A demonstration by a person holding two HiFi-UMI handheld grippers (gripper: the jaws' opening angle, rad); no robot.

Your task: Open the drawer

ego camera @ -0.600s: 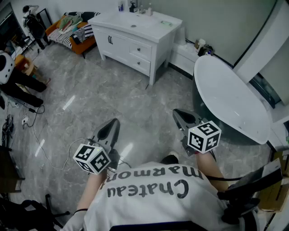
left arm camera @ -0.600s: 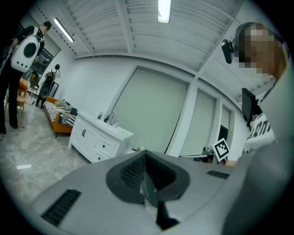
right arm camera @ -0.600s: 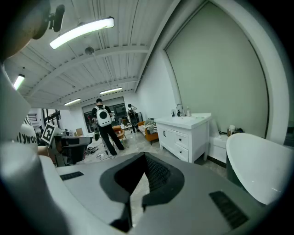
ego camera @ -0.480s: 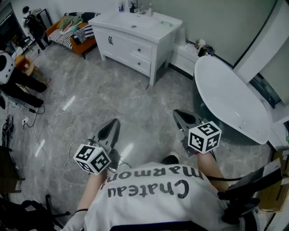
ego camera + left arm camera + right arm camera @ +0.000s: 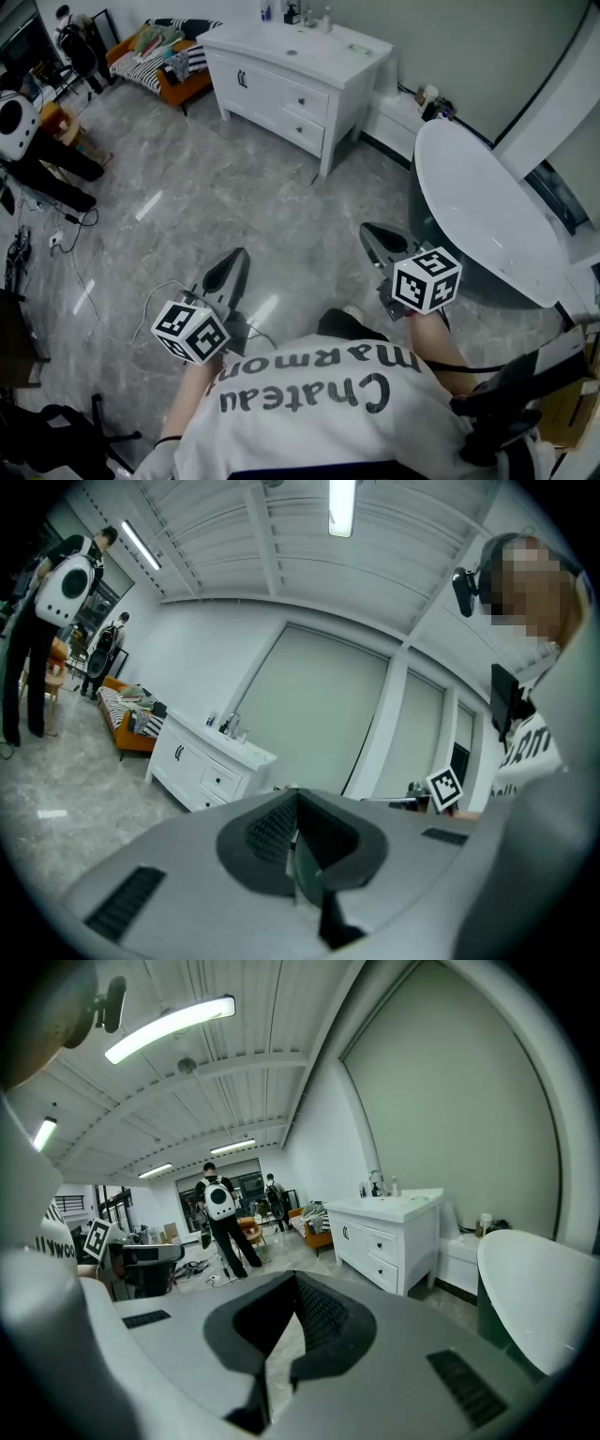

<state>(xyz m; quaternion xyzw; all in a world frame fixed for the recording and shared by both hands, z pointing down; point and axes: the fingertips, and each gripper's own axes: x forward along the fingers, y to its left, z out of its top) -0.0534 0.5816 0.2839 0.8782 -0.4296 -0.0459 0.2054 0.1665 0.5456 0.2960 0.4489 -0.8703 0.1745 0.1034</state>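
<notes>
Drawers, two of them stacked in the right half of a white vanity (image 5: 272, 94), are the task's thing; the upper drawer (image 5: 307, 100) and the one below it both look closed, each with a small dark knob, and the task does not say which is meant. The vanity stands against the far wall, well apart from the person, so neither tool can reach a knob yet. The left gripper (image 5: 232, 262) and the right gripper (image 5: 377, 240) are held out in front of the body, aimed roughly toward the vanity and tipped slightly down, probably a carrying pose for the approach. Both have their jaws together with nothing between them, and either would need to part before taking a knob. A white bathtub (image 5: 487, 216) lies just beside the right gripper. The person's white shirt (image 5: 319, 412) reads "Chateau Marmon", the last letters cut off by a fold. Each marker cube (image 5: 190, 330) carries only black-and-white square patterns.
</notes>
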